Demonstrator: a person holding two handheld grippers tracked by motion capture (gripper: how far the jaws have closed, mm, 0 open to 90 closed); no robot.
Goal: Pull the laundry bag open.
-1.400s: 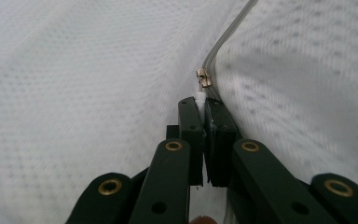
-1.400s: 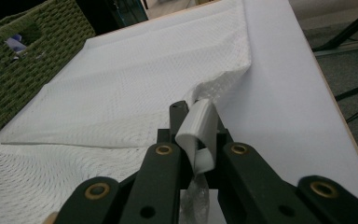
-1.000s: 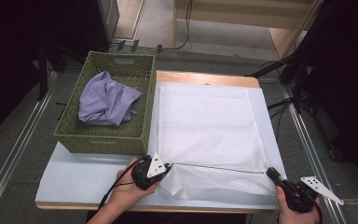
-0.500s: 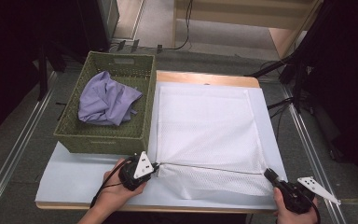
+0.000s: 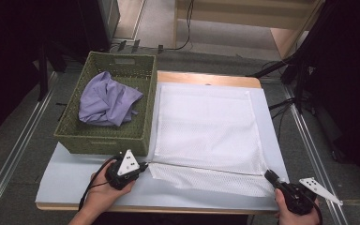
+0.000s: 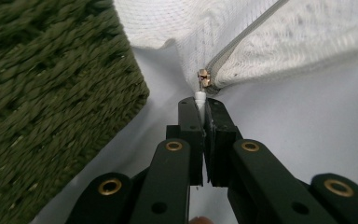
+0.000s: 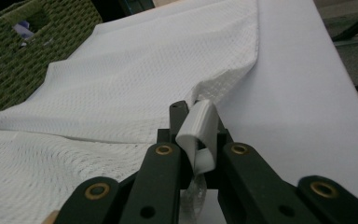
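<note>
On the tabletop (image 5: 70, 183), seen from the high view, a white mesh laundry bag (image 5: 206, 129) lies flat across the middle and right part, its near edge running along the front. The left gripper (image 5: 143, 165) sits at the bag's near left corner, just beside the front wall of the green woven basket (image 5: 98, 140), which stands at the left edge and holds a lilac cloth (image 5: 108, 99). The right gripper (image 5: 268, 175) is at the bag's near right corner, close to the front right corner of the tabletop.

From the left gripper view, the left gripper (image 6: 201, 103) has its jaws pinched together on the white zipper pull (image 6: 199, 97), whose brass slider (image 6: 204, 78) sits at the end of the grey zipper.

From the right gripper view, the right gripper (image 7: 193, 116) is clamped on a white fabric loop (image 7: 199, 125) at the bag's corner.
</note>
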